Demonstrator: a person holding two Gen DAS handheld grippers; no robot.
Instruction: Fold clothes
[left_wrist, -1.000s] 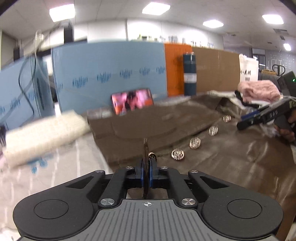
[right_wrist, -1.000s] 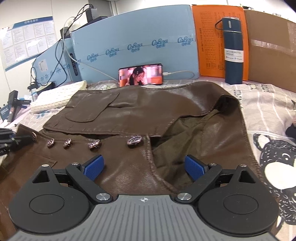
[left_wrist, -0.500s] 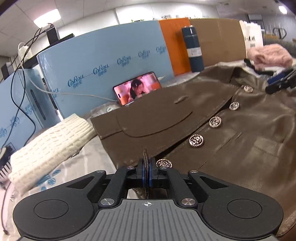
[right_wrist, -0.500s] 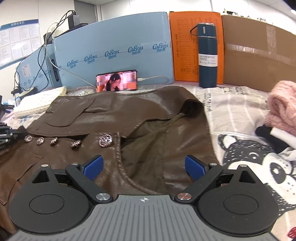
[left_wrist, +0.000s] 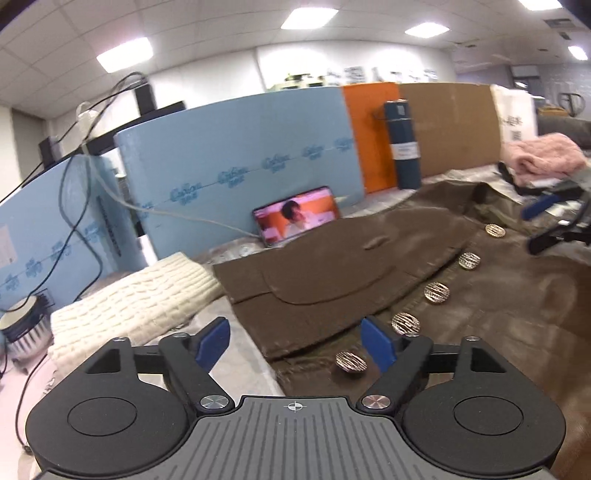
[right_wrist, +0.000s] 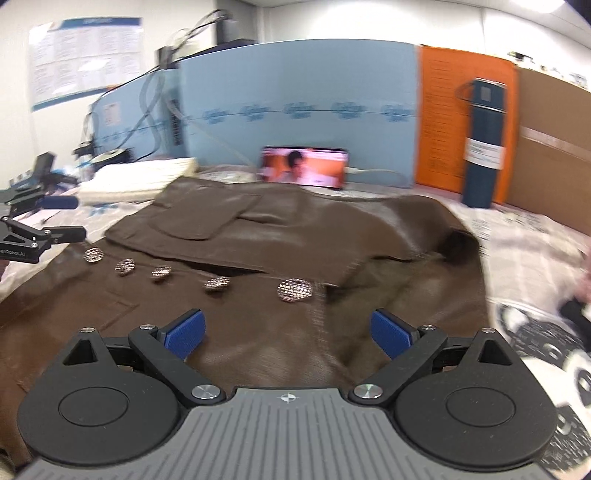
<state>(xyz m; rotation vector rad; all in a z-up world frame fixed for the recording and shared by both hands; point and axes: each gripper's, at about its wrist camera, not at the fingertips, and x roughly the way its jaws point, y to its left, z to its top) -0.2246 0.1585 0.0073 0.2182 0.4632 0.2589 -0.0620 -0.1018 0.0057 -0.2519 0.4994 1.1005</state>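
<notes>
From your left wrist view, your left gripper (left_wrist: 295, 341) has its jaws spread wide with nothing between them, poised over the bottom corner of the brown jacket (left_wrist: 461, 295), which lies flat on the patterned sheet (left_wrist: 236, 354). A row of metal buttons (left_wrist: 436, 292) runs diagonally up the front, and the lowest one sits between the blue pads (left_wrist: 376, 343). A cream knitted sweater (left_wrist: 136, 299) lies just beside the jacket's left edge, and a phone (left_wrist: 297, 219) leans against the blue foam board (left_wrist: 236, 166) behind. A dark blue flask (left_wrist: 404, 144) stands farther right, and a pink sweater (left_wrist: 543, 157) lies at the far right, with your right gripper (left_wrist: 550, 221) showing near it. From your right wrist view, your right gripper (right_wrist: 288, 330) is likewise wide apart and empty, low over the jacket (right_wrist: 258, 266) near its open collar. The buttons (right_wrist: 294, 290) line up to the left, toward your left gripper (right_wrist: 55, 218) at the jacket's far edge. The phone (right_wrist: 304, 166) and flask (right_wrist: 484, 140) stand beyond.
</notes>
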